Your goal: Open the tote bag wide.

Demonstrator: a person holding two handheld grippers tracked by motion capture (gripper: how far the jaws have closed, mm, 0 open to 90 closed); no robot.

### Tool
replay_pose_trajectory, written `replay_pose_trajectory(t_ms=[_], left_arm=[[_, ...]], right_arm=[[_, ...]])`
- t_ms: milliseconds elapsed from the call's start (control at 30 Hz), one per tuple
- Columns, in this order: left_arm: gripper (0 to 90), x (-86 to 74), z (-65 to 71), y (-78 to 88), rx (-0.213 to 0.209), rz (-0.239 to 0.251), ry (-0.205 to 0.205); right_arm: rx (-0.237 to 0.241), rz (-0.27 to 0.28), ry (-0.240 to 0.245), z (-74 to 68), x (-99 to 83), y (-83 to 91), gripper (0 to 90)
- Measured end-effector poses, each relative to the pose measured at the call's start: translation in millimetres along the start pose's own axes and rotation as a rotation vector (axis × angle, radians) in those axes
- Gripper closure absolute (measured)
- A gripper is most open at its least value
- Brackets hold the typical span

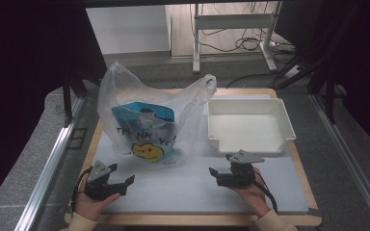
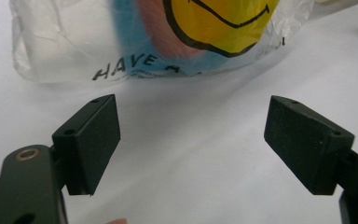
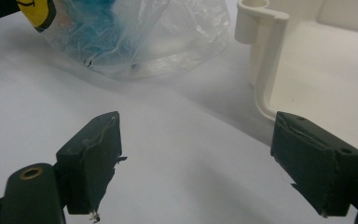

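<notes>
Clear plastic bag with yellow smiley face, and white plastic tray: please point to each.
Clear plastic bag with yellow smiley face (image 1: 147, 151), high view, on the smiley print.
White plastic tray (image 1: 289, 126), high view, on its right wall.

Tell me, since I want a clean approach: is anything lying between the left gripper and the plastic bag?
Nothing visible does. The left gripper, jaws open, faces the plastic bag across bare white table mat. The white tray sits off to the bag's right.

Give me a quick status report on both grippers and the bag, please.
Left gripper open, empty. Right gripper open, empty. Plastic bag upright on the table, untouched, beside the white tray. Nothing in the way.
</notes>
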State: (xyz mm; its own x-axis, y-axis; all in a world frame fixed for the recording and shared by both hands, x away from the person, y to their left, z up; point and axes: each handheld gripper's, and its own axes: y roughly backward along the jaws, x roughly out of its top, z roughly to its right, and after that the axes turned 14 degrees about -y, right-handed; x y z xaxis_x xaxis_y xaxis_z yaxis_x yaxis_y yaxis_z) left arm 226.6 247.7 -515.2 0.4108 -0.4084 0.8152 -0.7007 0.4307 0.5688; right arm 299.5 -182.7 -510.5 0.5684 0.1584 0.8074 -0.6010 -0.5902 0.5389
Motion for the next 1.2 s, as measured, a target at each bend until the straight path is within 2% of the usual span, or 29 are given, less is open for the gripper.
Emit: replay_pose_trajectory(t_ms=[133,400,500,733,900,1200], left_arm=[[20.9,1.0,-2.8,3.4,-0.006,-0.01,0.016],[22.0,2.5,-7.5,10.9,0.007,-0.012,0.028],[24.5,5.0,-11.9,17.0,-0.012,-0.005,0.043],[25.2,9.5,-17.3,22.0,-0.006,0.006,0.043],[25.7,12.5,-21.7,28.2,-0.004,0.015,0.056],[26.4,22.0,-28.5,38.8,0.002,0.05,0.063]], right_arm=[[-0.003,0.002,0.009,-1.5,0.0,0.1,16.7],[-0.005,-0.015,0.017,-1.7,-1.0,-4.1,17.8],[0.001,-0.027,0.016,-2.8,-1.4,-5.3,18.4],[-0.007,-0.025,0.014,-2.1,-2.5,-5.1,19.1],[-0.017,0.013,0.032,-6.1,-1.1,-0.9,20.4],[-0.009,-0.001,0.031,-7.3,-2.1,-1.4,20.4]])
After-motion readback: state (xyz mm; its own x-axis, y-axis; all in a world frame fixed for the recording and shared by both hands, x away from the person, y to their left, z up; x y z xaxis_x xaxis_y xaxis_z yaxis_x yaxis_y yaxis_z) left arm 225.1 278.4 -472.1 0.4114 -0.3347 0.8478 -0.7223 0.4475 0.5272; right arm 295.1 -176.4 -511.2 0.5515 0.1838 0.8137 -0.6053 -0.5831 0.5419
